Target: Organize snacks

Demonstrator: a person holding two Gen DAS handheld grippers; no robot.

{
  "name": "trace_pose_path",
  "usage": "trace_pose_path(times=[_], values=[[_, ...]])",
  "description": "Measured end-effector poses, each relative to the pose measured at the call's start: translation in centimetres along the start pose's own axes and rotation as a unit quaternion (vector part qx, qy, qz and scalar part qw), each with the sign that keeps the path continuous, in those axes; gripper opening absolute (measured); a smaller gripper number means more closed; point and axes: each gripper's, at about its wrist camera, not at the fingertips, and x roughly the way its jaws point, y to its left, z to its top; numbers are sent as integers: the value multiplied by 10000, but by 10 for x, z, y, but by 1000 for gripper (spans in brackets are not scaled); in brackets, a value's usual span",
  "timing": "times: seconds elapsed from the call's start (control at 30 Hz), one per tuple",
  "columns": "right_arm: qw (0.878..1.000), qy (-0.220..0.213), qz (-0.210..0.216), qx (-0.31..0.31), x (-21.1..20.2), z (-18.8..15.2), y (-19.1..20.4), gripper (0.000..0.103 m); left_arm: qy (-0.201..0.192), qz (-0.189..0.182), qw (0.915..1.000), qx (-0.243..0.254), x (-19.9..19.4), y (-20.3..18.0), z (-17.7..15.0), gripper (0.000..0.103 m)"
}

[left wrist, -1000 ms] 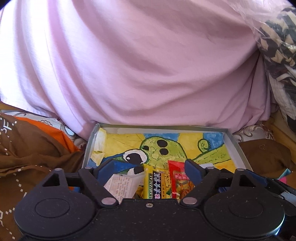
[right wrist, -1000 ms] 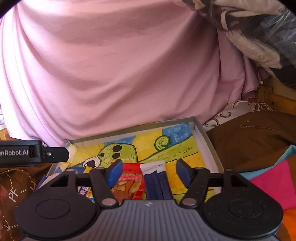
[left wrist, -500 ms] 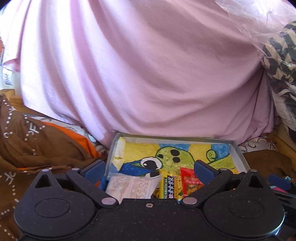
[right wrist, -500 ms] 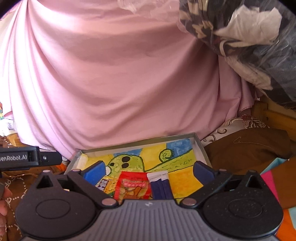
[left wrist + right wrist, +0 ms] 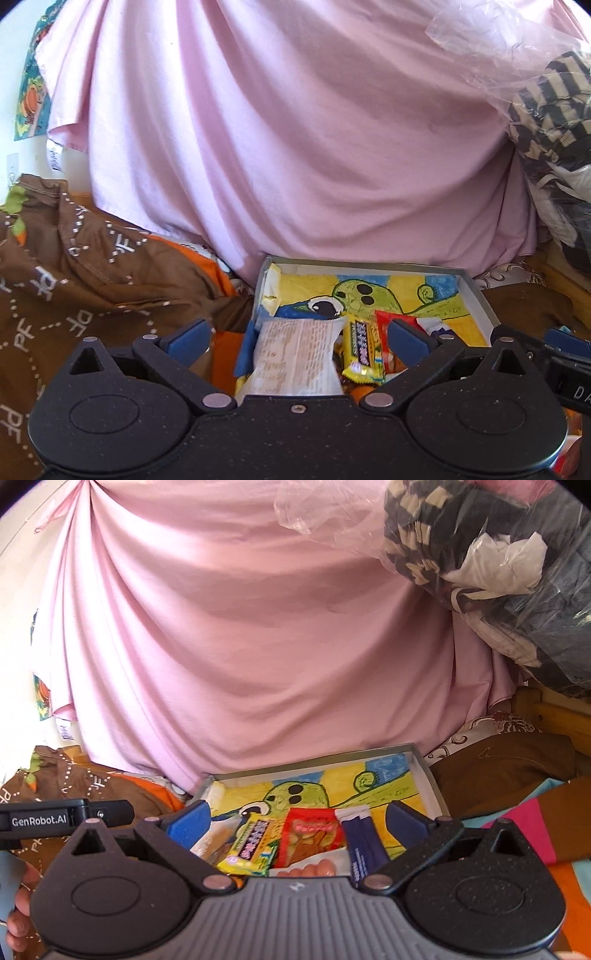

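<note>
Left gripper (image 5: 297, 338): fingers wide, empty.
Right gripper (image 5: 297, 818): fingers wide, empty.
Snacks: white packet (image 5: 295, 362), yellow bar (image 5: 251, 843), red packet (image 5: 312, 836) lie in the box (image 5: 424, 771).
Advice: you should straddle one packet, then close.

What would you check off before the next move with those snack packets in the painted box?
1. Left claw open and empty: ok.
2. Right claw open and empty: ok.
3. Snacks inside the box: ok. White packet, yellow bar, red packet and blue packet lie at its near end.
4. Snacks lined up neatly: not ok, the yellow bar sits tilted.
5. Free room in the box: ok, the far half shows bare painted floor.
6. Stray snacks outside the box: cannot tell, the claw bodies hide the near area.
</note>
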Motion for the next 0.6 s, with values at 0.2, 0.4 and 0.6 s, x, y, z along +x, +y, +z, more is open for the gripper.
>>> trace_pose_path(times=[0.2, 0.4, 0.6], values=[[9998, -179, 22, 12, -29, -16, 16, 103, -211, 120, 9996, -163, -29, 14, -17, 102], [9998, -144, 121, 47, -51, -25, 26, 103, -341, 106, 9992, -175, -54, 20, -33, 102], [9998, -164, 74, -67, -70, -45, 30, 103, -533, 209, 9981, -210, -77, 25, -44, 102]])
